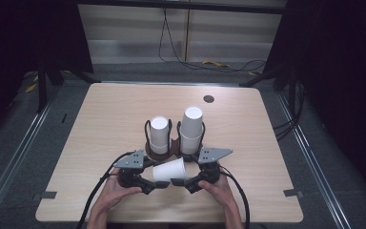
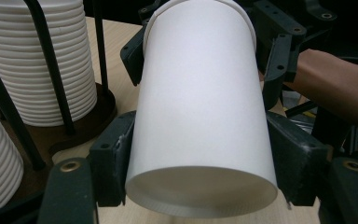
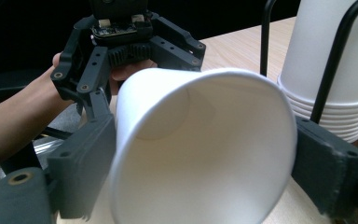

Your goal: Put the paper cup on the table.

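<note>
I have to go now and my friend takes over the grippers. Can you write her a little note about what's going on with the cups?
Left gripper: shut on the paper cup, at its base end.
Right gripper: shut on the same cup, at its open rim end.
The cup lies on its side between the two grippers, just in front of the cup holder.
The holder carries two stacks: the left stack is shorter, the right stack taller.
Done: one cup is out and gripped at both ends.
Left: I can't tell whether it goes onto a stack or away from them. Hold gently, the rim looks squeezed oval.
</note>
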### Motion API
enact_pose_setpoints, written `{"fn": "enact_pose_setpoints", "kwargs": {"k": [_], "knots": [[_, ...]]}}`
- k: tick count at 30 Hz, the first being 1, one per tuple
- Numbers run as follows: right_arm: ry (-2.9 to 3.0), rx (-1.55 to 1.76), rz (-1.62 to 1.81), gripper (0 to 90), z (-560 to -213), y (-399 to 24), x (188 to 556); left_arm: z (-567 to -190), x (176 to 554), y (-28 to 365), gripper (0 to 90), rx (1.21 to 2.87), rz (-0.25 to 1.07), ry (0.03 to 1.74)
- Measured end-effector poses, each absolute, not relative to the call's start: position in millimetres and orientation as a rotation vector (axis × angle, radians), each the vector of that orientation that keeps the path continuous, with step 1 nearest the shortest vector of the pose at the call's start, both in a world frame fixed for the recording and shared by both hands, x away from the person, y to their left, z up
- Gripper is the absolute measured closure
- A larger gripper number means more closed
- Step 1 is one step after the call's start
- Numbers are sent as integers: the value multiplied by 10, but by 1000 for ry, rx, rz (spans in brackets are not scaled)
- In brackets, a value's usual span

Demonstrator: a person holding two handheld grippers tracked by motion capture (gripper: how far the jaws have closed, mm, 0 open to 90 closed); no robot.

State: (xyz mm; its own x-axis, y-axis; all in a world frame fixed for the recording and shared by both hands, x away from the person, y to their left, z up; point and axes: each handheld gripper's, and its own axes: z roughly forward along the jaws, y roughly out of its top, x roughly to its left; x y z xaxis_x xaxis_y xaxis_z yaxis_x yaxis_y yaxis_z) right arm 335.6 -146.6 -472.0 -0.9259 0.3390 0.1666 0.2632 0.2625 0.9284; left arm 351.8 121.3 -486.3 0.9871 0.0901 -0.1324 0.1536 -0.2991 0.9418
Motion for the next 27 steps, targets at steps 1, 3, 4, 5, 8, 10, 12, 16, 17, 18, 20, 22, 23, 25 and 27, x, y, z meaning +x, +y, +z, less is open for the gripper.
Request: {"fn": "enact_pose_setpoints", "kwargs": {"k": [1,3,4,5,8,10,12,16,17,18,20,22,23,25,27], "knots": [[2443,586,1773,134,-4720,-1465,3356,-4862,3521,1217,320,1883,-66,176],[2442,594,1783,146,-4720,-1474,3362,-4872,3523,1211,320,1873,-73,182],[2443,595,1791,157,-4721,-1483,3366,-4876,3525,1210,318,1875,-73,180],[2446,596,1794,163,-4717,-1487,3365,-4873,3527,1212,315,1882,-69,178],[2442,584,1797,189,-4709,-1495,3365,-4878,3539,1211,289,1886,-55,183],[2435,581,1808,210,-4702,-1502,3361,-4887,3546,1206,264,1877,-64,202],[2433,572,1799,222,-4689,-1501,3347,-4888,3545,1205,256,1887,-57,201],[2440,561,1794,247,-4670,-1506,3327,-4897,3543,1196,224,1874,-57,210],[2438,564,1793,249,-4666,-1506,3323,-4896,3543,1195,220,1874,-56,214],[2434,567,1790,249,-4665,-1508,3324,-4896,3543,1195,216,1874,-56,214],[2428,569,1793,250,-4664,-1517,3332,-4900,3549,1189,209,1877,-37,223],[2423,576,1787,250,-4655,-1527,3328,-4911,3553,1183,181,1880,-32,240],[2420,579,1786,250,-4651,-1535,3327,-4913,3561,1187,167,1889,-29,244],[2412,594,1783,250,-4643,-1551,3331,-4916,3565,1191,163,1894,-23,257],[2404,610,1780,249,-4638,-1568,3337,-4929,3570,1199,162,1870,-14,271]]}}
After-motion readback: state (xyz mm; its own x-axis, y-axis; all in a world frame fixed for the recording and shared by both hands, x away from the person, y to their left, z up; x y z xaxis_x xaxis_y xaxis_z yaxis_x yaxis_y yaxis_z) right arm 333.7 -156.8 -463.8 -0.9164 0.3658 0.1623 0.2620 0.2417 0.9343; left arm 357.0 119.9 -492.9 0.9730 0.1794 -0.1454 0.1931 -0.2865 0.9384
